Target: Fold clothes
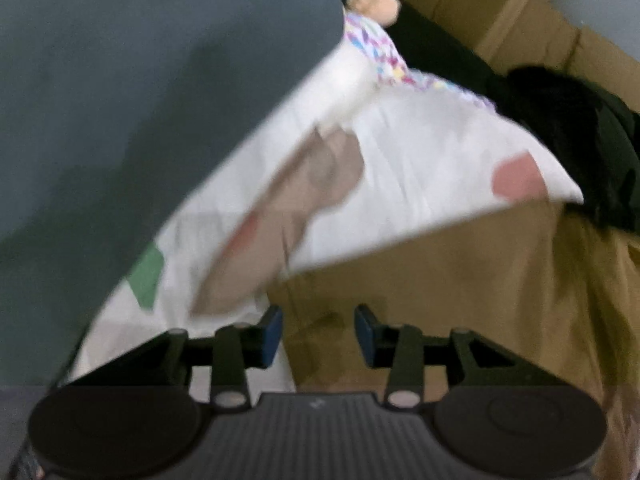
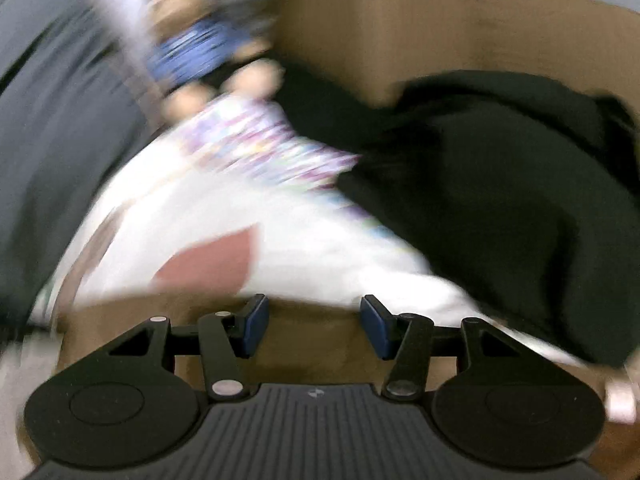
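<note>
A: Nearest the lens, the left claw [image 1: 318, 330] stands with its blue pads well apart and nothing between them. What lies under it?

B: The brown wall of a cardboard box [image 1: 460, 280]. The right claw [image 2: 314, 326] is likewise spread wide and empty, poised over the same box edge [image 2: 312, 320].

A: And the garment?

B: A white garment [image 1: 420, 168] with red, green and tan patches drapes over the near edge of the box, one corner jutting past it. In the right view it [image 2: 320, 240] spills across the rim, badly blurred. Its lie suggests it is bunched, not squared into a fold, though blur hides the detail.

A: Beyond that?

B: A strip of multicoloured print cloth [image 1: 380, 56] sits against the white cloth's far edge; whether it is part of the same piece I cannot tell. Dark clothes [image 2: 500, 168] fill the box behind it, probably the pile being worked through. A grey surface [image 1: 120, 100] runs along the left.

A: So either claw could be reaching in or pulling away?

B: Both fit; the blur only says the cameras are moving.
</note>
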Demonstrator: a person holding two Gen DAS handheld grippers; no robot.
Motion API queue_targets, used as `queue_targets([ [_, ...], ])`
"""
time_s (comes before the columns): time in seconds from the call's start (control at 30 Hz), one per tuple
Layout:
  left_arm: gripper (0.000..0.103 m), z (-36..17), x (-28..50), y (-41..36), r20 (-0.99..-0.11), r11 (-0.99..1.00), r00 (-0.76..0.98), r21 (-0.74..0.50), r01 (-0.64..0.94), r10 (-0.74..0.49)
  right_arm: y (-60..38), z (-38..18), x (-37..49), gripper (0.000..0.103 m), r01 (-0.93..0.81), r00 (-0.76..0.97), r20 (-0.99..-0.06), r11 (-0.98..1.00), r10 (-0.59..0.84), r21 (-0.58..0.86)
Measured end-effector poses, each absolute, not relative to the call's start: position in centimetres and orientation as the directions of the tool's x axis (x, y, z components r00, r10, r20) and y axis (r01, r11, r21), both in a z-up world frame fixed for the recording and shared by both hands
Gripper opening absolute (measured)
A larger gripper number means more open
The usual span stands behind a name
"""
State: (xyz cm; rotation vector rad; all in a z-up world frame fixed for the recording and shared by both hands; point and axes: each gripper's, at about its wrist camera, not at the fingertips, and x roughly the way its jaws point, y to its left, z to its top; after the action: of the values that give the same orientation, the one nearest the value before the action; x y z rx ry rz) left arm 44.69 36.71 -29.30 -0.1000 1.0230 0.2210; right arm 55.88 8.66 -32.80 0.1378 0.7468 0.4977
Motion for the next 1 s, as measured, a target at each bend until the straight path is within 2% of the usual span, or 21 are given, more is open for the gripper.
queue_targets([
  [0.2,0.044,-29.5,41.1,36.7,-0.881,0.958,0.453,-0.004,-0.286,0.132,9.0,-32.0,54.1,0.057,-0.462,0.534,-0.592,0.795,0.604,0.394],
  [0.33,0.044,-30.5,39.1,37.2,-0.907,0.943,0.396,0.003,-0.333,0.142,9.2,-32.0,52.2,0.057,-0.518,0.491,-0.601,0.766,0.631,0.381],
  [0.4,0.050,-30.9,38.4,37.2,-0.911,0.937,0.387,-0.005,-0.349,0.139,9.2,-32.1,51.1,0.057,-0.537,0.467,-0.606,0.751,0.644,0.384],
  [0.43,0.056,-30.9,37.9,37.2,-0.910,0.934,0.392,-0.018,-0.358,0.133,9.1,-32.1,50.6,0.057,-0.546,0.454,-0.609,0.743,0.651,0.387],
  [0.53,0.061,-31.0,36.7,37.0,-0.908,0.923,0.406,-0.059,-0.379,0.109,8.7,-32.4,48.8,0.057,-0.567,0.417,-0.617,0.721,0.668,0.398],
  [0.67,0.061,-30.9,36.4,36.4,-0.905,0.911,0.418,-0.107,-0.397,0.076,8.6,-33.0,47.0,0.057,-0.587,0.385,-0.640,0.711,0.666,0.387],
  [0.83,0.060,-32.0,36.4,35.5,-0.919,0.908,0.377,-0.052,-0.415,0.119,8.4,-34.0,44.7,0.057,-0.611,0.348,-0.670,0.701,0.655,0.368],
  [0.9,0.049,-32.0,36.4,35.2,-0.918,0.918,0.373,-0.027,-0.396,0.133,8.3,-34.6,43.9,0.057,-0.619,0.334,-0.685,0.699,0.648,0.359],
  [0.97,0.024,-32.0,36.5,35.1,-0.919,0.929,0.368,-0.003,-0.371,0.144,8.2,-35.2,43.6,0.057,-0.615,0.332,-0.699,0.707,0.633,0.348],
  [1.0,0.021,-31.9,36.7,35.0,-0.919,0.933,0.363,0.010,-0.359,0.150,8.1,-35.5,43.6,0.057,-0.613,0.334,-0.705,0.712,0.626,0.343],
])
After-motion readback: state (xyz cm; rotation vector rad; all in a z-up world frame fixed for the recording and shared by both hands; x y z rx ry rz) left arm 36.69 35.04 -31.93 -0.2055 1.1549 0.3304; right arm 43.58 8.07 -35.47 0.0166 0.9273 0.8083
